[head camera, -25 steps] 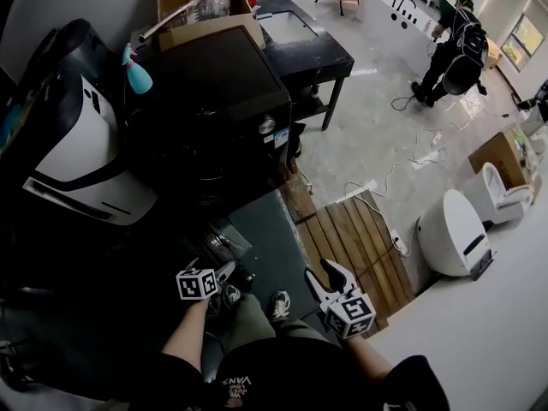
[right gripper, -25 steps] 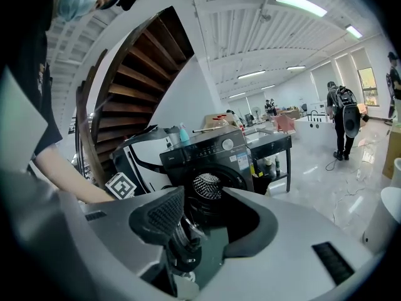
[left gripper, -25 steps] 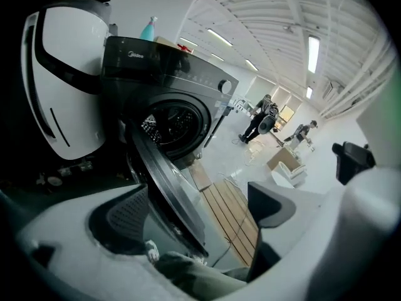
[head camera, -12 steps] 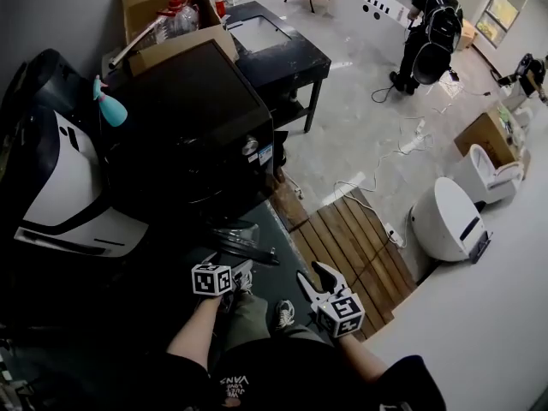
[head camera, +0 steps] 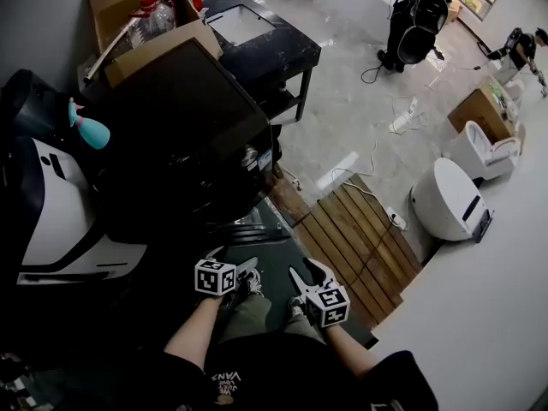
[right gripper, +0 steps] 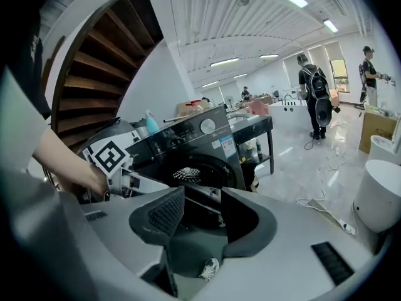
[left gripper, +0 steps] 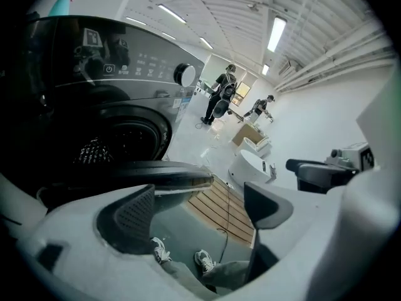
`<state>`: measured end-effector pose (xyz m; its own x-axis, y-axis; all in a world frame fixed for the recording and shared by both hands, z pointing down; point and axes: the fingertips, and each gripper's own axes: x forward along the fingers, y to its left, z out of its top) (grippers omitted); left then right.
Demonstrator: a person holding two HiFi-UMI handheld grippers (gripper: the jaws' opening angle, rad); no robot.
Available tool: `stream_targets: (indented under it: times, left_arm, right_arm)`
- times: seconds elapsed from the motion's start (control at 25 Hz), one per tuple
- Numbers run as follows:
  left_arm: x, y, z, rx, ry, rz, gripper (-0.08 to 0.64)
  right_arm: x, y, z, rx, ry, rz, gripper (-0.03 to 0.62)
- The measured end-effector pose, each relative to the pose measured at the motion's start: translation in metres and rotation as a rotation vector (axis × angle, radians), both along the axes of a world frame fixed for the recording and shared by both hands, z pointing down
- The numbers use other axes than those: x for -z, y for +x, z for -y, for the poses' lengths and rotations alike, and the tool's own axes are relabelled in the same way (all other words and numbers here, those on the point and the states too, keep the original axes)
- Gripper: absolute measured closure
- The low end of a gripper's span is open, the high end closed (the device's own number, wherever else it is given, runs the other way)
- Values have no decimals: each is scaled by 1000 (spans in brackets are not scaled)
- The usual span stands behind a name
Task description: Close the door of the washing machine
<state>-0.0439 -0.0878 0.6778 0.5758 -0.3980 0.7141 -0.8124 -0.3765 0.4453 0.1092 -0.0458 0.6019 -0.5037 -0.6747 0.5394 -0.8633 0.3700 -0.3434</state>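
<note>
The dark grey front-loading washing machine (head camera: 188,135) fills the upper left. Its round door (left gripper: 144,173) hangs open just beyond the left gripper (left gripper: 200,196), whose jaws stand apart and empty and have just been narrowing. The right gripper (right gripper: 203,196) also gapes empty.

Head view: overhead, facing steeply down on the washer (head camera: 184,135) top and the floor (head camera: 360,127) to its right. Left gripper view: low, very near the washer front, facing along it toward the far side. Right gripper view: further back, facing the front almost squarely. All three share the washer and its open door (left gripper: 144,174).
</note>
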Motion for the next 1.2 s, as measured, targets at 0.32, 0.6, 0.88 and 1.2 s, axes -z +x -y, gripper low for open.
stream_targets:
  times: [0.32, 0.6, 0.88, 1.2]
  left_arm:
    - [-2, -9, 32, -92, 56, -18, 109]
    - [-3, -25, 47, -111, 84, -30, 109]
    - [-8, -33, 56, -111, 73, -57, 124]
    - [-14, -58, 65, -25, 114, -7, 127]
  right_arm:
    - [-60, -34, 55, -50, -60, -4, 416]
    - [-108, -70, 111, -44, -106, 5, 416]
    - [-123, -97, 157, -44, -81, 44, 416]
    - [-126, -111, 186, -14, -41, 63, 417]
